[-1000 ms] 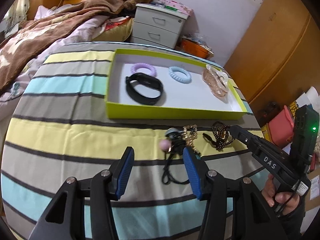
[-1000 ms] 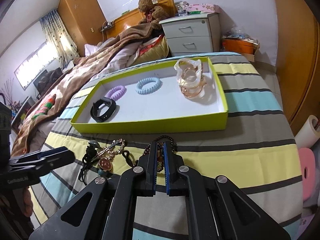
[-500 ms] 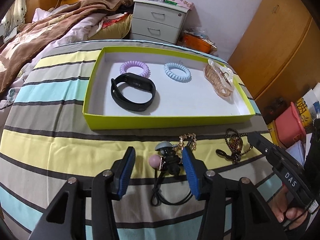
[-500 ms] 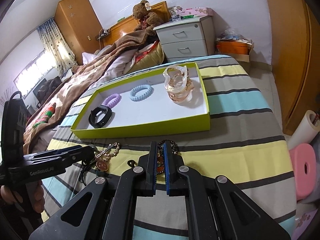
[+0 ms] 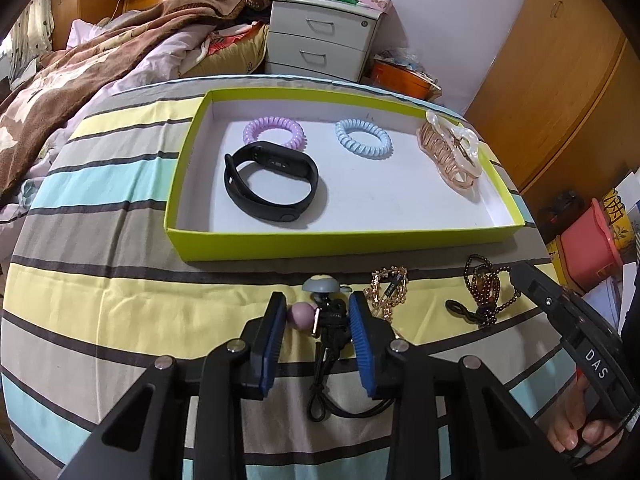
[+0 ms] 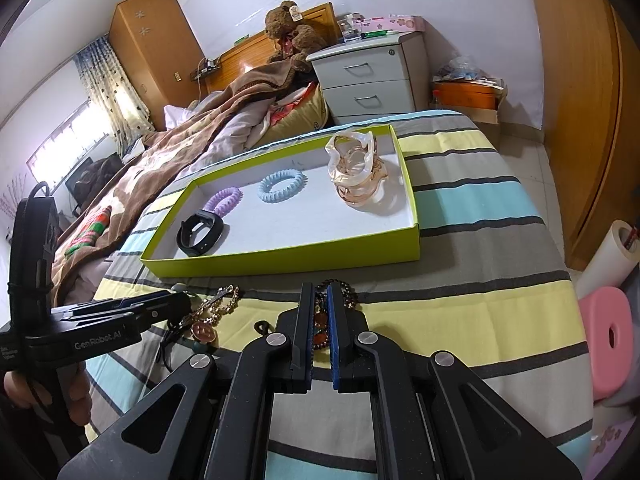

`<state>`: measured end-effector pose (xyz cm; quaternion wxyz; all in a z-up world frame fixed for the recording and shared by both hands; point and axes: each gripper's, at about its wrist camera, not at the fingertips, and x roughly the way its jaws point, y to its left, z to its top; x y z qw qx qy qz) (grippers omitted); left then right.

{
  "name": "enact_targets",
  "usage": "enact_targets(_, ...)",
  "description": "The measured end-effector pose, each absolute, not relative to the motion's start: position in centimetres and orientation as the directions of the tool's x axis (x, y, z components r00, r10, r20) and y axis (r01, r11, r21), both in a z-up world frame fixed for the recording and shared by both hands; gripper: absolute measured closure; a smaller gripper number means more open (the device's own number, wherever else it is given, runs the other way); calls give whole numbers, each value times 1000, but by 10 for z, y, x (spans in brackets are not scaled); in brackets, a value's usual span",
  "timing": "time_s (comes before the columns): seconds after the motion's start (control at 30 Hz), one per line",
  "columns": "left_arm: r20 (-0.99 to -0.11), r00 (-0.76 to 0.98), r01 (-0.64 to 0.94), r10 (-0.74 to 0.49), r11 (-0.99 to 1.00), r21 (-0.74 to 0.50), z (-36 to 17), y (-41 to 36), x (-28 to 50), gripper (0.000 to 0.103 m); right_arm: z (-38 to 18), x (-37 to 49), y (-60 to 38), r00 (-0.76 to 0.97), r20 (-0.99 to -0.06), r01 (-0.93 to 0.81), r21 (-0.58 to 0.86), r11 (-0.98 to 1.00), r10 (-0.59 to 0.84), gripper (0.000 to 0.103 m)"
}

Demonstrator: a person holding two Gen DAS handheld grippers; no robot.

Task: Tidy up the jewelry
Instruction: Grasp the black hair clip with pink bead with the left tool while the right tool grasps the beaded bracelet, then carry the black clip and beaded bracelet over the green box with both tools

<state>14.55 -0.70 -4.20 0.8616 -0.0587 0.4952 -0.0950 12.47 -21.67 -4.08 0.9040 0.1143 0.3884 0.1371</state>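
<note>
Covering the work surface, a striped cloth (image 5: 100, 292) in yellow, grey, pale blue and dark lines, with an unmade bed under a brown blanket (image 5: 80, 76) to the far left, a white two-drawer nightstand (image 5: 324, 40) at the far middle with a teddy bear (image 6: 290, 30) beside it, and wooden wardrobe doors (image 5: 560, 92) along the right. Sitting on the far half of the cloth, one lime-green tray (image 5: 320, 246) with a white floor. Counted inside: one black fitness band (image 5: 272, 182) at near left, one lilac coil hair tie (image 5: 274, 133) touching it just behind, one pale blue coil hair tie (image 5: 363, 138) apart at the middle, one translucent peach hair claw (image 5: 450, 152) against the right wall. Lying outside, near the tray's front wall, three pieces: one black cord charm with a pink ball and grey cap (image 5: 330, 316), one gold chain bracelet (image 5: 386, 290) just right of it, one dark beaded bracelet (image 5: 484, 296) farther right. Straddling the cord charm, left gripper (image 5: 318, 324) partly spread, pads not pressing it. Narrowed almost fully, right gripper (image 6: 319, 326) pinching the dark beaded bracelet between its pads. Plenty of bare white floor across the tray's near right half; bare cloth left of the charm and right of the beads, up to the table's right edge.
</note>
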Motion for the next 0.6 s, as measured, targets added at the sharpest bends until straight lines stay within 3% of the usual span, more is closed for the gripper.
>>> enact_targets(0.6,-807,548,110,-221,975,-192,-20,1,134,70,-22,116,-210,687,-646,-170,302,938,333,97)
